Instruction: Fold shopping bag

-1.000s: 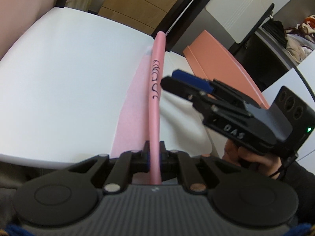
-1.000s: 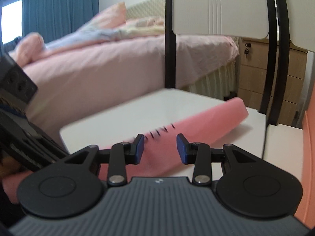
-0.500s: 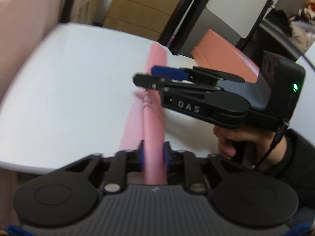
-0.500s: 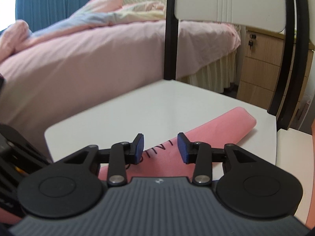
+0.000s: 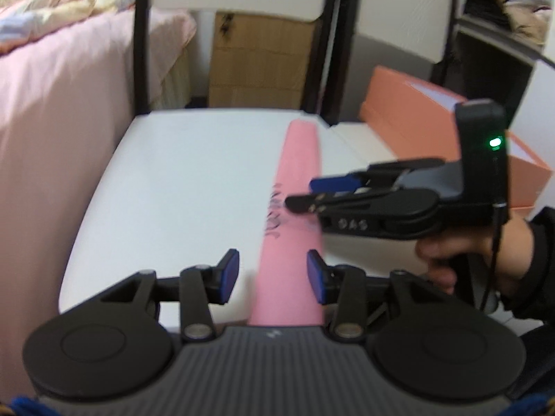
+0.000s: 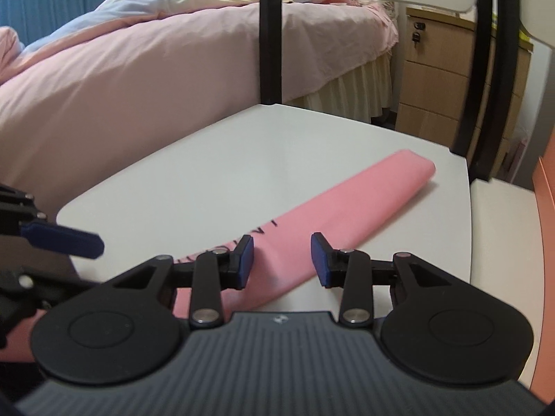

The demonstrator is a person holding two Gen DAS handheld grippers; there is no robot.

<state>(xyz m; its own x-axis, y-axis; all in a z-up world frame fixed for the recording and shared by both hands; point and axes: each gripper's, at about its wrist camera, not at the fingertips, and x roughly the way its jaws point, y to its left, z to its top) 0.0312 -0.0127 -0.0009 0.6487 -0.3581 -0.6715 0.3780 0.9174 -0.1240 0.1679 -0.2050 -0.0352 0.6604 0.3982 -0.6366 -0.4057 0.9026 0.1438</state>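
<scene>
Basically the pink shopping bag (image 5: 295, 215) lies as a long strip, left gripper (image 5: 273, 276) and right gripper (image 6: 281, 260) both spread empty, so folding it end-to-end looks next.

Left tool (image 5: 273, 277): black linkage arms, blue pads on the fingertips (image 5: 230, 269), silver pivot pins, two round black discs either side of a ribbed grey housing with a small logo at its front edge. Right tool (image 6: 281, 260): same build, blue pads, silver pins, ribbed grey body. From the left wrist view its side (image 5: 314, 192) reads black with white lettering stamped upside down, a small screw near the tip, an upright black module at the rear with a lit green LED, and a thin black cable hanging off it. Right hand (image 5: 461, 253): bare skin, dark sleeve at the wrist.
</scene>
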